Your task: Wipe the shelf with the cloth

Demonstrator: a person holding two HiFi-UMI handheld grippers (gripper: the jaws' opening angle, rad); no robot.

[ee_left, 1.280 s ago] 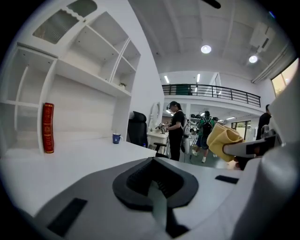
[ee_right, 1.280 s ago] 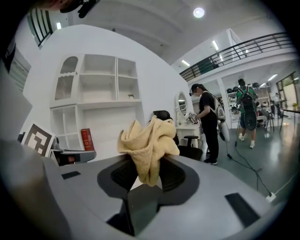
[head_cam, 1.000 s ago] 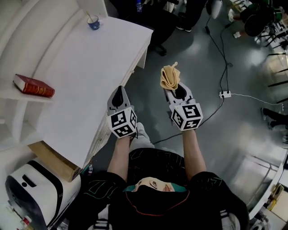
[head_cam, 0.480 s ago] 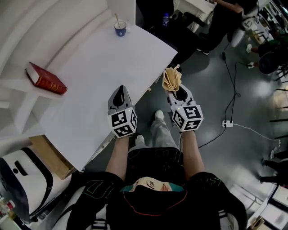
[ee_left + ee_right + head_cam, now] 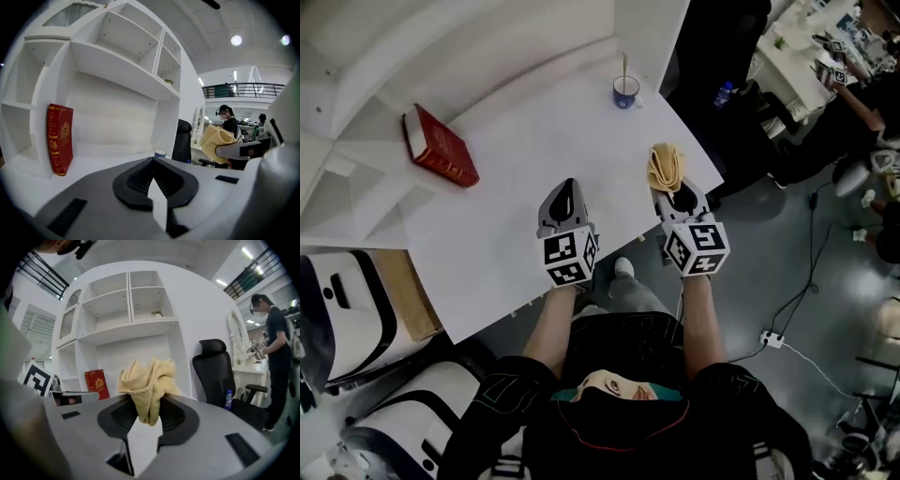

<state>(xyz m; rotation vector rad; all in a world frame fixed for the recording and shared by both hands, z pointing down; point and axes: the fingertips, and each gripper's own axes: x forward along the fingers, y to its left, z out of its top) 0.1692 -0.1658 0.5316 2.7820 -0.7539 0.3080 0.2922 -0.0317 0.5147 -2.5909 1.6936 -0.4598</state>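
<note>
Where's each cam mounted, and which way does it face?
Head view: on the head, steeply down at the shelf; shows arms, left gripper, right gripper, cloth.
Left gripper view: on the left gripper, toward the shelf; jaws shut, empty.
Right gripper view: on the right gripper, toward the shelf; jaws shut on cloth.
Shared: all show the book.

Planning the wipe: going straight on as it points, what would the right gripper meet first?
Depth unclear: likely the blue cup, roughly in line beyond the cloth in the right gripper; otherwise the shelf's back panel.
</note>
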